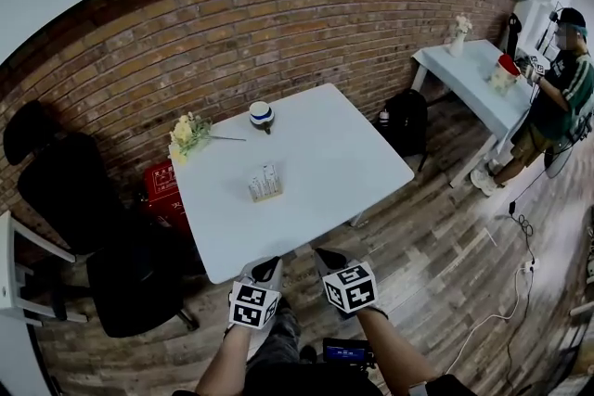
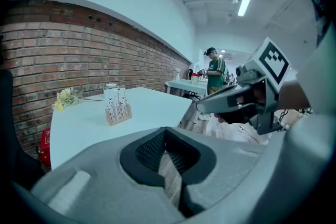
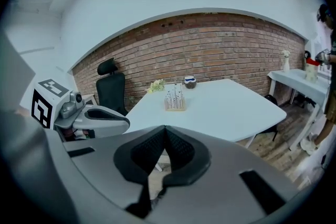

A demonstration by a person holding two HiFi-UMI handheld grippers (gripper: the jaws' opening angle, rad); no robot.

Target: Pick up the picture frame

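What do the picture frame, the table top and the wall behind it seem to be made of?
Picture frame: pale wood base, tan and matte; its upright panel looks like clear plastic or glass, unsure.
Table top: probably smooth white laminate, with a faint sheen.
Wall: bare red-brown brick, mortar lines visible.

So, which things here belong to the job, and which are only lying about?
Job: picture frame on the white table; left gripper and right gripper, both shut and empty.
Lying about: yellow flowers, small cup, black chair, black backpack.
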